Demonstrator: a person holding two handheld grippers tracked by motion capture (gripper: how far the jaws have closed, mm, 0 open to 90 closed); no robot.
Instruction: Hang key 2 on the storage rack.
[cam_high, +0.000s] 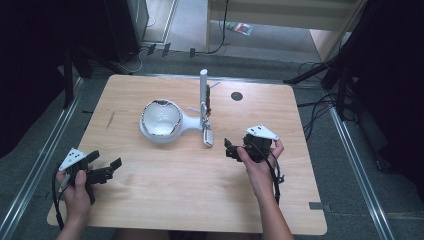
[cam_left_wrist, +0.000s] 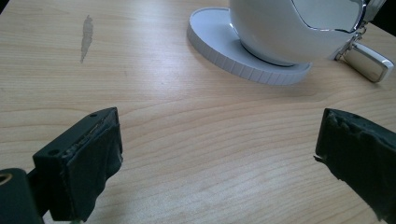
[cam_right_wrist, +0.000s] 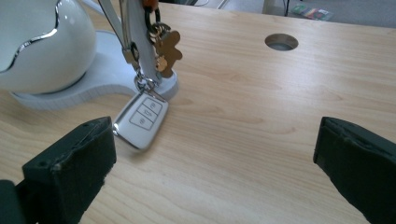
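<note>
Car key (cam_right_wrist: 140, 119) hangs from white stand (cam_high: 203, 95) at surface centre, bowl (cam_high: 161, 119) at its 9 o'clock. Looks light, rigid, slick; grip fob edges. Left hand-held gripper (cam_high: 106, 167) and right hand-held gripper (cam_high: 231, 148) both wide, empty.

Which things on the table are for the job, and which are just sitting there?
Probably for the job:
car key fob hanging off the white stand
white egg-shaped bowl
left gripper, right gripper, both open

Just there:
table's round hole
coloured packet on floor
</note>
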